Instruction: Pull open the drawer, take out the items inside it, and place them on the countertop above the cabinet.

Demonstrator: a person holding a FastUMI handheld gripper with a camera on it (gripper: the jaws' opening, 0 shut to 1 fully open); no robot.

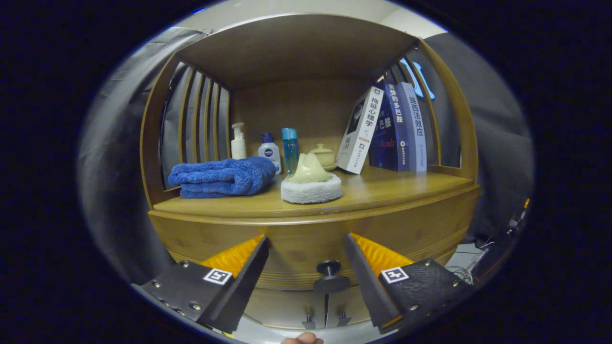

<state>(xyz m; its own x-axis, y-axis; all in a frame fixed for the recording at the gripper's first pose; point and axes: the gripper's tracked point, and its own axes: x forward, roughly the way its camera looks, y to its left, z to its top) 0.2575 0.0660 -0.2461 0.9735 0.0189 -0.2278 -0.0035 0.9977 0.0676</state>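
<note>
Two fingers of the tongs [306, 253] stand wide apart, holding nothing, with the drawer's dark knob [329, 268] between them and the drawer [306, 248] front shut. On the tabletop [382, 191] above, from the left: a folded blue towel [220, 177], a white pump bottle [238, 141], two more bottles, a round white scrubbing pad [311, 184] with a pale handle, then leaning books [387, 129].

On the countertop [382, 188], the scrub pad [311, 184] sits centre; folded towel [222, 177] at nine o'clock, bottles [267, 150] at eleven, leaning books [382, 129] at two. The drawer knob [329, 268] lies between the parted gripper [306, 253] fingers.
</note>
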